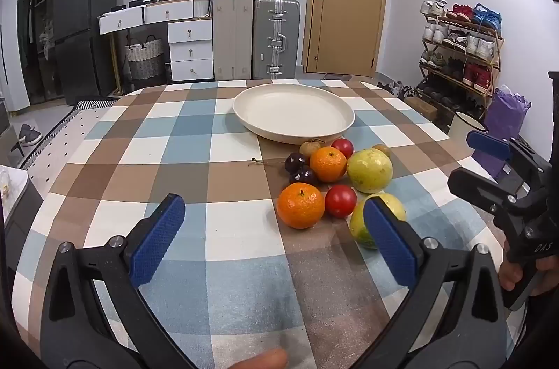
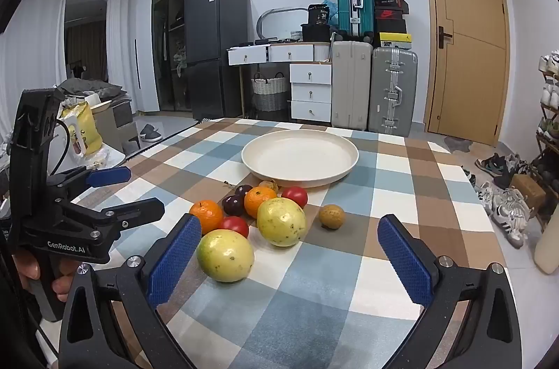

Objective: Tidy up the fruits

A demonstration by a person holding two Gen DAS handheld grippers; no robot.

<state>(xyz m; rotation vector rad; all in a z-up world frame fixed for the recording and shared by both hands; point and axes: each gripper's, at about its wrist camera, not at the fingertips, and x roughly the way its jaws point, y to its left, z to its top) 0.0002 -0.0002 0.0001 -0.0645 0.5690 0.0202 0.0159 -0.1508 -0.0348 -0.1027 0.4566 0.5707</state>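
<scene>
Right gripper (image 2: 290, 257) gapes empty near fruit; left gripper (image 2: 115, 191) (marked "GenRobot.AI") likewise spread.

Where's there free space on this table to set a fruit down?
The plate is empty. Bare cloth runs left of the fruit cluster, and more lies right of the lone brown fruit. It is crowded just in front of the plate, where the fruits bunch together.
</scene>
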